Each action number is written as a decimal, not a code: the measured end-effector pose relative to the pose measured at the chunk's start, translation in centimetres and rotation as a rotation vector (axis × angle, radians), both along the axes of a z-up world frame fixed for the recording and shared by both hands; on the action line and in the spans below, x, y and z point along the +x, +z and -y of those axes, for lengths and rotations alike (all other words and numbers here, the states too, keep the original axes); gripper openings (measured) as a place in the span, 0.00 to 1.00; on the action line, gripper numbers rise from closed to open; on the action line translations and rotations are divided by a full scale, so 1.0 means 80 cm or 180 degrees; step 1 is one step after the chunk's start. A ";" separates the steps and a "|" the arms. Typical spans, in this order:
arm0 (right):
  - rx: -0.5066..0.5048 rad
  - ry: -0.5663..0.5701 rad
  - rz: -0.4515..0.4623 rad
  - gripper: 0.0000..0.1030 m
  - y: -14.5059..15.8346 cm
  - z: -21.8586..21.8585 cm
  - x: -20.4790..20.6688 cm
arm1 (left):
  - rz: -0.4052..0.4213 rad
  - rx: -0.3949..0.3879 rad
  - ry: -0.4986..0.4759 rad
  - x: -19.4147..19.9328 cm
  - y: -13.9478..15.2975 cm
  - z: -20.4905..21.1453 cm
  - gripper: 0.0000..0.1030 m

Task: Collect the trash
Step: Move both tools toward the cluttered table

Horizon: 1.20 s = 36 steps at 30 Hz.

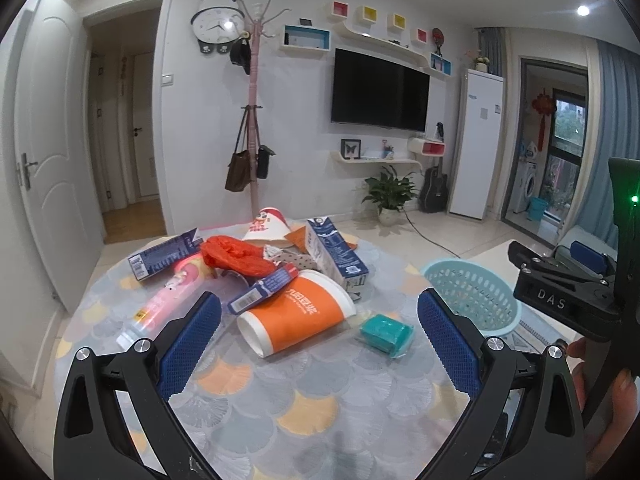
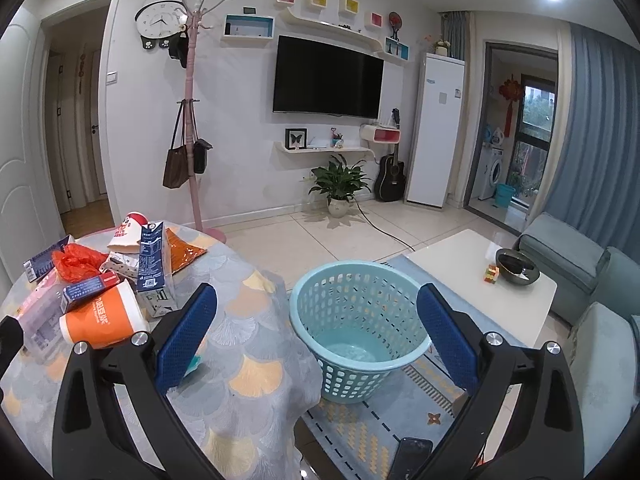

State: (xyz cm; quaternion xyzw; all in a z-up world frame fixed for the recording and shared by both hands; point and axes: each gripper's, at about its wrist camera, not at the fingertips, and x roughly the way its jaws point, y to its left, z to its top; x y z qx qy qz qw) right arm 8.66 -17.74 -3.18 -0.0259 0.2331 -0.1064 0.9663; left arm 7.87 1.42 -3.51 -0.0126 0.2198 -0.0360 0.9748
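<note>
Trash lies piled on a round table with a scale-patterned cloth (image 1: 304, 392): an orange paper cup (image 1: 296, 318) on its side, a teal packet (image 1: 386, 334), a blue milk carton (image 1: 338, 256), a small blue-red box (image 1: 262, 290), a red plastic bag (image 1: 234, 258), a pink bottle (image 1: 160, 306) and a white-red cup (image 1: 266, 226). My left gripper (image 1: 320, 344) is open and empty, just short of the orange cup. My right gripper (image 2: 316, 340) is open and empty above the empty light-blue basket (image 2: 360, 320) on the floor, right of the table.
The right gripper's body (image 1: 568, 292) shows at the right of the left wrist view. A white coffee table (image 2: 480, 280) with a dark bowl (image 2: 516, 270) stands beyond the basket, a grey-blue sofa (image 2: 592, 280) to its right. A phone (image 2: 412, 456) lies on the rug.
</note>
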 end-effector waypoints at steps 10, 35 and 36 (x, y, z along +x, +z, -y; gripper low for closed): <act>-0.0015 -0.0020 -0.0033 0.92 -0.006 0.000 0.008 | -0.0001 -0.0055 -0.0117 0.004 -0.007 0.000 0.90; 0.0163 0.0030 -0.0073 0.92 -0.009 0.006 0.000 | -0.0020 0.0001 -0.0130 -0.007 -0.013 -0.006 0.89; 0.0160 0.0036 -0.0078 0.92 -0.010 0.006 0.003 | -0.0026 -0.0010 -0.0137 -0.004 -0.013 -0.007 0.89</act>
